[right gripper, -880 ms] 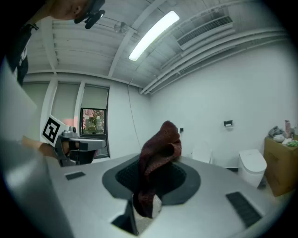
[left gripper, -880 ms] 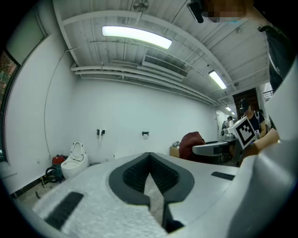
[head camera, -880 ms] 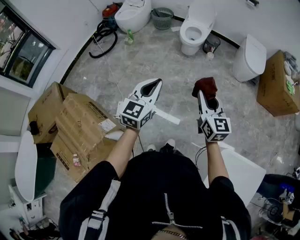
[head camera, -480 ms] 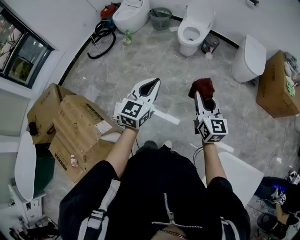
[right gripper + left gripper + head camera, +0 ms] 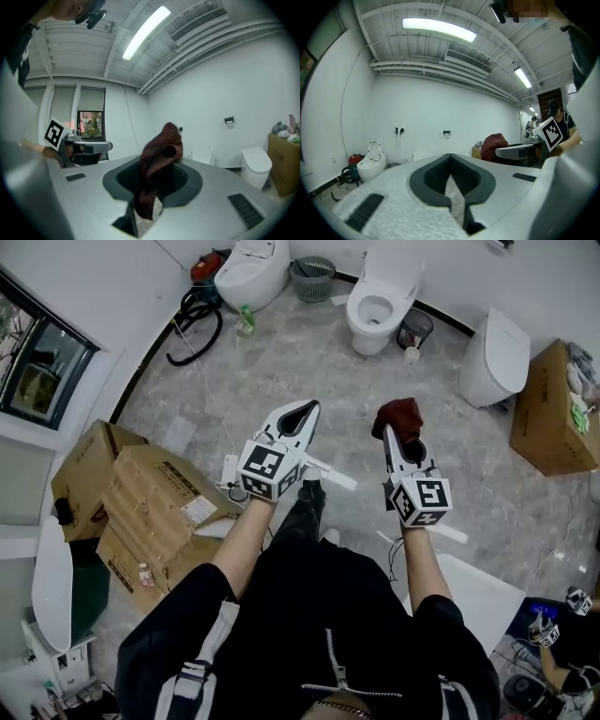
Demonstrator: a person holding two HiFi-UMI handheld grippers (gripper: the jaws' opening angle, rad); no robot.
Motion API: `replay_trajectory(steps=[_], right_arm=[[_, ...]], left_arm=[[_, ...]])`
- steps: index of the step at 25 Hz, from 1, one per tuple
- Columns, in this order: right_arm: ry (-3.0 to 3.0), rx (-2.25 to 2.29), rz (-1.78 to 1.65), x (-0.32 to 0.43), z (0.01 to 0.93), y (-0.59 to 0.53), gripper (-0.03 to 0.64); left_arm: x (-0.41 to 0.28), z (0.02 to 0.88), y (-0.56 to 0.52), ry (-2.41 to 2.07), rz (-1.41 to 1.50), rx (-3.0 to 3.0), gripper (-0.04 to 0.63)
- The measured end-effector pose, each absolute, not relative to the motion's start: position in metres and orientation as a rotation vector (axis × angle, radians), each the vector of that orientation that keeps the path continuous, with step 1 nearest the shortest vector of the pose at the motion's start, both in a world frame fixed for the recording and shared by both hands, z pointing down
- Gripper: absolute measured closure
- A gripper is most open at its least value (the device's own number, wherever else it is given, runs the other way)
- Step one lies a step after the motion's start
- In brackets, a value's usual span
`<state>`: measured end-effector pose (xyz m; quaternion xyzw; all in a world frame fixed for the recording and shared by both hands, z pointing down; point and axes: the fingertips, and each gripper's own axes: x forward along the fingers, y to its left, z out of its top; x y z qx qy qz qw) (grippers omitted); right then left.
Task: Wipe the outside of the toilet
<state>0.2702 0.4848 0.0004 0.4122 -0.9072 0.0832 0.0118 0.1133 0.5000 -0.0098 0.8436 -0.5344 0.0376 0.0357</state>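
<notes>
Three white toilets stand along the far wall: one with its seat open [image 5: 375, 304], one at the left [image 5: 249, 270] and a closed one at the right [image 5: 493, 356]. All are well ahead of both grippers. My right gripper [image 5: 401, 427] is shut on a dark red cloth [image 5: 398, 416], which bunches up out of the jaws in the right gripper view, cloth [image 5: 157, 164]. My left gripper [image 5: 305, 411] is shut with nothing in it, held level beside the right one. In the left gripper view the left toilet [image 5: 370, 161] shows far off.
Cardboard boxes [image 5: 141, 507] are piled at my left and another box [image 5: 551, 409] stands at the right. A grey basket [image 5: 314, 277], a small bin [image 5: 415, 330], a green bottle [image 5: 246, 320] and a black hose [image 5: 192, 320] lie near the toilets. Cables and a white panel [image 5: 487, 592] are near my feet.
The person has stepped forward, one leg now ahead, and the view has shifted a little toward the toilets. Both grippers keep the same pose, the right still holding the cloth.
</notes>
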Motion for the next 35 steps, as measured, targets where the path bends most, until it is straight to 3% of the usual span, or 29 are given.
replay_trajectory(steps=[21,35], right_arm=[[-2.692,1.473,0.286,0.17,0.0,0.241,0.515],[-2.639,1.508,0.301,0.172,0.018,0.148,0.515]], left_arm=[[0.012,-0.01,0.228,-1.452,0.117,2.707,0.595],[0.007,0.006,0.128,-1.415,0.122,2.7,0.595]])
